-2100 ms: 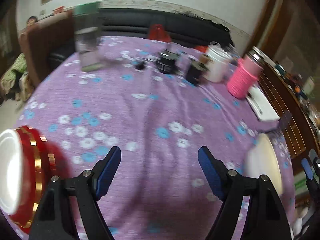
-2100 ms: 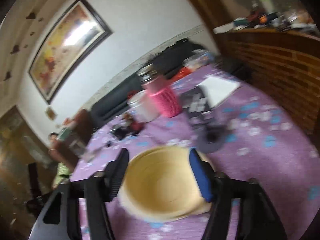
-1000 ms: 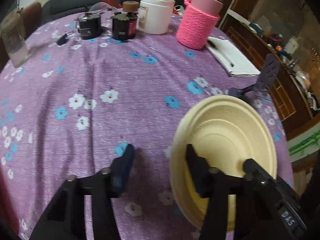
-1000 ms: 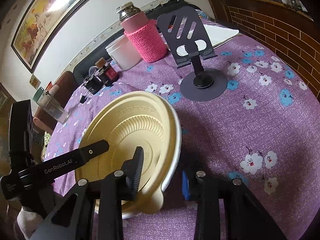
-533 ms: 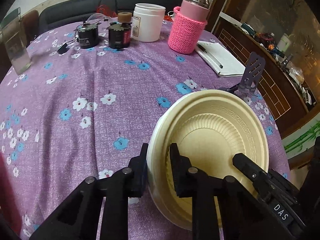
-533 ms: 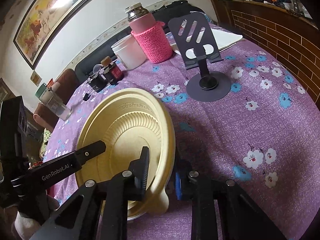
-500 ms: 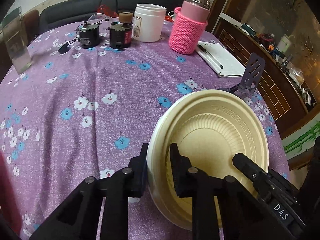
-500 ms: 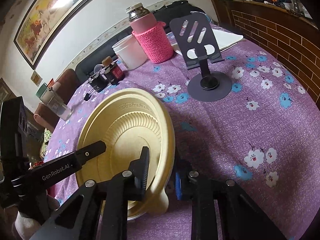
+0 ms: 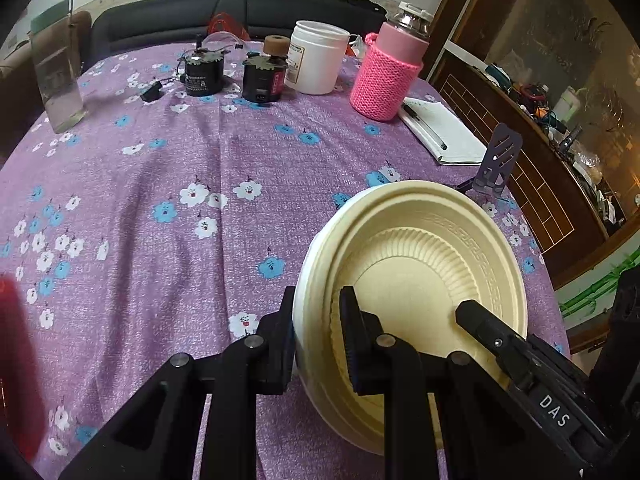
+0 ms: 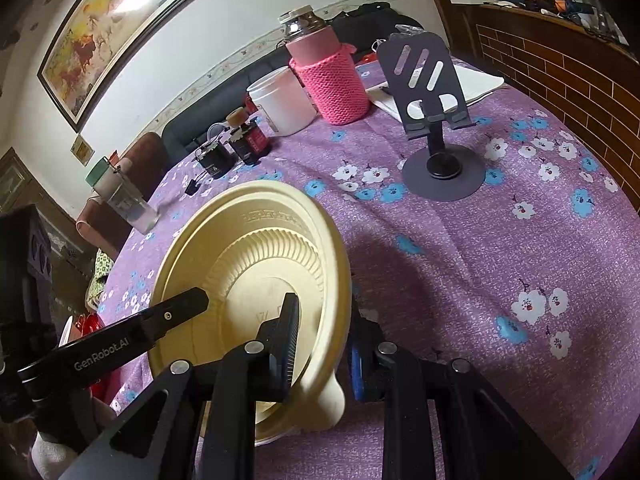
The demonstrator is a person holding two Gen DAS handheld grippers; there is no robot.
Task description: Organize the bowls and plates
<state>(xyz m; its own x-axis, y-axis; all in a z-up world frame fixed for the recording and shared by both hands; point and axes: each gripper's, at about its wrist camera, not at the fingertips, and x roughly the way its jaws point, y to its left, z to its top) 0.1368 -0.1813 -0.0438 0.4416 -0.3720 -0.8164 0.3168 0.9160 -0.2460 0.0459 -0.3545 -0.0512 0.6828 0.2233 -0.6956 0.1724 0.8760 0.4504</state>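
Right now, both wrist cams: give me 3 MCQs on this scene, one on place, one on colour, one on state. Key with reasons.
1. The phone stand stands where?
A. on the tablecloth
B. inside the plate
C. on the sofa

2. The bottle sleeve is what colour?
A. green
B. pink
C. black

3. The cream plate is:
A. flat on the cloth, untouched
B. clamped at its rim by both the left gripper and right gripper
C. stacked under a bowl

Key: 1 A, its round base sits on the purple cloth. 2 B, pink knit. 3 B, each view shows fingers on both sides of the rim.
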